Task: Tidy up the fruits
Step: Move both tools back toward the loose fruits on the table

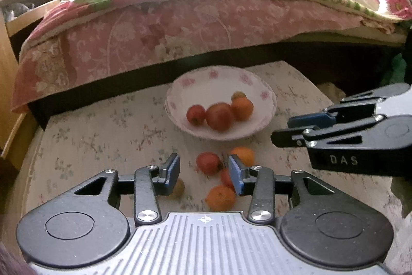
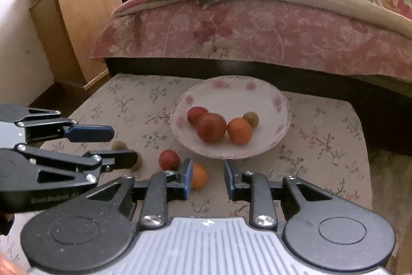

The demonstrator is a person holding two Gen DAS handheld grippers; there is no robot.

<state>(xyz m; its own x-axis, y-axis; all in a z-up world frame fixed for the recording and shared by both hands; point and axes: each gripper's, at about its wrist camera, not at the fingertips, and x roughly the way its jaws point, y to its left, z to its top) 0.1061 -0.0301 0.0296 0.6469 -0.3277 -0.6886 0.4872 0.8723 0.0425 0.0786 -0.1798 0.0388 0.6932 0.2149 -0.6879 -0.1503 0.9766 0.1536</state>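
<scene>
Floral-clothed table (image 1: pixel 103 135) by the bed, bowl (image 1: pixel 180 86) already holding four fruits, and the left gripper (image 1: pixel 204 173) hovers spread over the loose red fruit (image 1: pixel 208 163) — best centre it before closing — while the right gripper (image 2: pixel 208 178), also spread, holds nothing.

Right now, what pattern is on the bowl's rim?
Pink flowers on the white bowl, clearest in the right wrist view.

Glossy ceramic bowl (image 2: pixel 280 105) on matt floral cloth (image 2: pixel 322 141); wooden cabinet (image 2: pixel 77 25); matt black hand-held gripper (image 2: pixel 208 178).
</scene>
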